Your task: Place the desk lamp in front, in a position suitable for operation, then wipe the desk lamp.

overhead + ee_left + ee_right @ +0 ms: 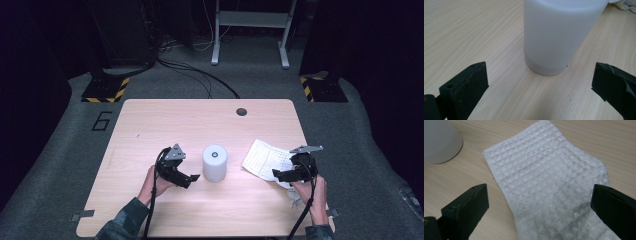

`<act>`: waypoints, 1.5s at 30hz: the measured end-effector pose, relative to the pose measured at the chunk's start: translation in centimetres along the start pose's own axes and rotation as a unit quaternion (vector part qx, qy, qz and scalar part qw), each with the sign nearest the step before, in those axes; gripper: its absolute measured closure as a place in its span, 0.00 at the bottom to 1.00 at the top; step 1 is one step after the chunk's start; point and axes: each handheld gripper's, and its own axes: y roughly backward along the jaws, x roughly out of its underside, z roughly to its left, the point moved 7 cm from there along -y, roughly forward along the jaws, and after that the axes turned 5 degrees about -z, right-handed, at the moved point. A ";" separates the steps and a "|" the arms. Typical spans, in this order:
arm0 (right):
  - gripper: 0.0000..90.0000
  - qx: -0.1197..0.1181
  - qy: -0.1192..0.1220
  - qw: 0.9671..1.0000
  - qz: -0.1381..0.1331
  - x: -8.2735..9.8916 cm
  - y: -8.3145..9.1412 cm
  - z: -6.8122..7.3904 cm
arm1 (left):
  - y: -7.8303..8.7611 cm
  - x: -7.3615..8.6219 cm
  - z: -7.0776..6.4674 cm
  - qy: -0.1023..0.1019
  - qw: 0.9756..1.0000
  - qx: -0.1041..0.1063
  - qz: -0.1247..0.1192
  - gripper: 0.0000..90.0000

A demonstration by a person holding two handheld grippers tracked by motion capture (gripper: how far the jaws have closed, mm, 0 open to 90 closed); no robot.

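Note:
A white cylinder [215, 163] with a dark spot on its top stands upright at the middle of the wooden table [200, 120]. My left gripper [192, 178] sits just left of it, open, and the cylinder [556, 35] stands a short way ahead of its jaws, not between them. A white waffle-weave cloth [262, 160] lies flat to the right. My right gripper [278, 175] hovers open over the cloth's near edge. The cloth [549, 182] spreads between and beyond its jaws, with the cylinder [440, 140] at the upper left.
A round hole [241, 111] is cut near the table's far edge. Beyond the table lie grey carpet, cables [200, 75] and a white frame's legs [250, 30]. Black stands with yellow-striped bases [105, 90] flank the far corners.

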 end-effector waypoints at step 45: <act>0.08 0.045 -0.057 0.996 0.060 4.0 -4.0 -2.8 | -6.3 -2.6 -2.0 -0.011 0.998 0.042 -0.056 0.00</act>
